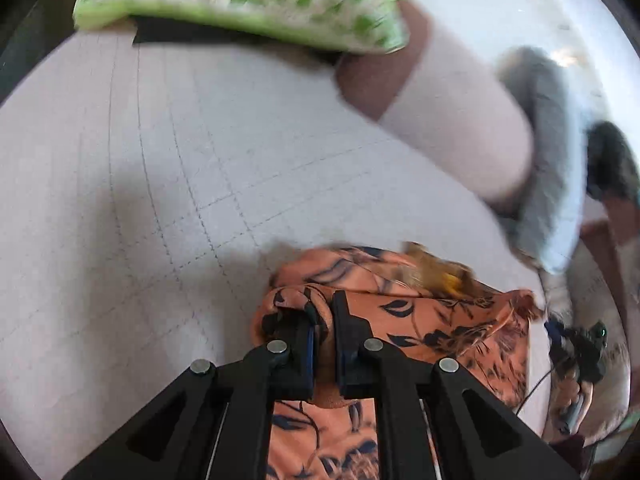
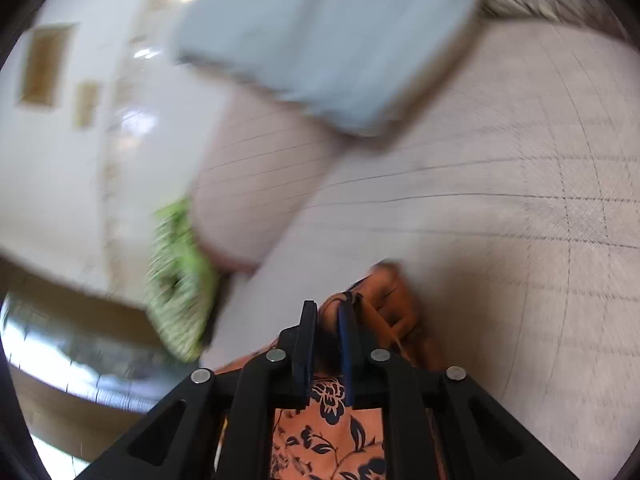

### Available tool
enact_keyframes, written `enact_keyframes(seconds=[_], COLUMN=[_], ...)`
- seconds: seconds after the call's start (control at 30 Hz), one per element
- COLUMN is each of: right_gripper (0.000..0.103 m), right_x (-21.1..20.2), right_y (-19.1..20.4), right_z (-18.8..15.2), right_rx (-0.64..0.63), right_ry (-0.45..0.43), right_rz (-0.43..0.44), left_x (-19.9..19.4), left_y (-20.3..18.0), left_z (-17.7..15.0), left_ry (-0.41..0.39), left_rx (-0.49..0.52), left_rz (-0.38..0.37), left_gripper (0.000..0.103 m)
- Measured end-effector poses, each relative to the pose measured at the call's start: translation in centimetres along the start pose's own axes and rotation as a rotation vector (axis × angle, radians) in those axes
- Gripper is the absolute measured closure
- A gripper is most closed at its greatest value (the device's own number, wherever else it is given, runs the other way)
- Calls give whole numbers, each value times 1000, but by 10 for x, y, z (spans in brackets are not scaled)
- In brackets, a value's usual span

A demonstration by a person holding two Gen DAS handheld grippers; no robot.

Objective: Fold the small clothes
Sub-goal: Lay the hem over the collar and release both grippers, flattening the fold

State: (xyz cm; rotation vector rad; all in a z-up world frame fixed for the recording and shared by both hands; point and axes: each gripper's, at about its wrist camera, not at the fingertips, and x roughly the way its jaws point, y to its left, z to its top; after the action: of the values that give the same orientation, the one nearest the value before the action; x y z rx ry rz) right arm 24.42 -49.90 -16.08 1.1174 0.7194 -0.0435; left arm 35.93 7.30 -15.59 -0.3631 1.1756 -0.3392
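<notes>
An orange garment with a dark floral print [image 1: 420, 320] lies bunched on a pale checked bedsheet [image 1: 120, 184]. In the left wrist view my left gripper [image 1: 324, 316] is shut on a rolled fold at the garment's left end, and cloth bulges around both pads. The right wrist view is blurred. In it my right gripper [image 2: 327, 314] pinches another edge of the same orange garment [image 2: 394, 304], with a thin layer of cloth between its narrow-set fingers. More of the fabric hangs under the gripper body [image 2: 328, 432].
A green patterned pillow [image 1: 248, 0] lies at the far edge of the bed, with a pink bolster [image 1: 460, 128] and a light blue pillow [image 1: 560, 208] beside it. The blue pillow [image 2: 328, 40] and the sheet [image 2: 520, 168] also show in the right wrist view. Glossy floor lies beyond the bed.
</notes>
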Motion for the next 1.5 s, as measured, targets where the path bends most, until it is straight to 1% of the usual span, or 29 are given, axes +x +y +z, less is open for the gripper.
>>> enact_keyframes(seconds=[0.07, 0.13, 0.2, 0.27, 0.33, 0.37, 0.4, 0.43, 0.5, 0.53, 0.57, 0.6, 0.67, 0.73, 0.8, 0.87, 0.93, 1.0, 1.07, 1.1, 1.17, 1.2, 1.23, 1.27, 1.3, 1.37, 1.43, 1.47, 1.5], right_gripper=[88, 88, 88, 88, 88, 88, 88, 88, 88, 88, 88, 88, 88, 88, 88, 88, 88, 88, 88, 88, 90, 89, 89, 90, 90, 90, 90, 90, 90], right_x=[27, 34, 26, 9, -6, -10, -14, -16, -13, -9, -6, -4, -5, -6, -3, 3, 11, 19, 23, 25, 33, 37, 39, 40, 39, 40, 41, 40, 40], right_y=[-28, -47, -59, -61, -51, -43, -31, -25, -9, -1, 6, 13, 17, 21, 24, 25, 22, 17, 13, 9, -4, -16, -24, -33, -36, -35, -30, -28, -25], right_z=[12, 15, 13, 4, -9, -15, -24, -29, -45, -50, -55, -62, -73, -81, -90, -97, -104, -109, -112, -111, -107, -104, -101, -98, -95, -93, -95, -95, -95], right_rx=[109, 157, 152, 97, 14, -34, -99, -131, -207, -235, -256, -284, -334, -363, -362, -341, -311, -290, -281, -278, -259, -214, -164, -109, -81, -103, -143, -159, -172], right_ry=[40, 43, 0, -49, -83, -88, -83, -78, -53, -27, -7, 3, 9, 46, 73, 105, 161, 193, 210, 214, 242, 271, 290, 299, 309, 330, 335, 337, 339], right_rz=[-31, -33, -13, 21, 23, 16, 6, 2, -14, -26, -40, -56, -65, -53, -34, -17, -16, -20, -46, -69, -157, -173, -147, -112, -92, -93, -111, -119, -125], left_x=[13, 13, 3, -12, -28, -36, -44, -54, -72, -80, -82, -83, -73, -61, -40, -21, 3, 23, 35, 42, 61, 71, 79, 91, 98, 115, 133, 141, 150], left_y=[8, 17, 23, 22, 16, 12, 7, 3, -3, -6, -8, -10, -20, -40, -65, -82, -101, -122, -138, -146, -159, -164, -167, -169, -171, -176, -187, -192, -198], left_z=[3, 1, -3, -10, -14, -18, -21, -22, -28, -30, -31, -33, -38, -51, -69, -77, -81, -77, -71, -67, -57, -52, -48, -43, -40, -34, -31, -29, -28], left_ry=[0, -31, -84, -162, -245, -280, -324, -380, -478, -507, -508, -485, -379, -286, -212, -160, -108, -94, -101, -107, -111, -107, -102, -95, -93, -99, -130, -135, -129], left_rx=[-47, -104, -133, -136, -136, -138, -140, -137, -125, -125, -129, -133, -93, -15, 75, 113, 121, 117, 117, 113, 102, 96, 91, 84, 82, 95, 142, 175, 213], left_rz=[-12, -74, -128, -170, -187, -198, -183, -146, -87, -63, -45, -25, -14, -9, 4, 25, 31, 33, 45, 57, 87, 109, 127, 149, 168, 230, 286, 328, 387], left_gripper=[93, 90, 86, 79, 62, 57, 43, 32, 24, 20, 19, 19, 19, 19, 19, 19, 19, 19, 19, 19, 19, 19, 19, 19, 19, 16, 5, 3, 2])
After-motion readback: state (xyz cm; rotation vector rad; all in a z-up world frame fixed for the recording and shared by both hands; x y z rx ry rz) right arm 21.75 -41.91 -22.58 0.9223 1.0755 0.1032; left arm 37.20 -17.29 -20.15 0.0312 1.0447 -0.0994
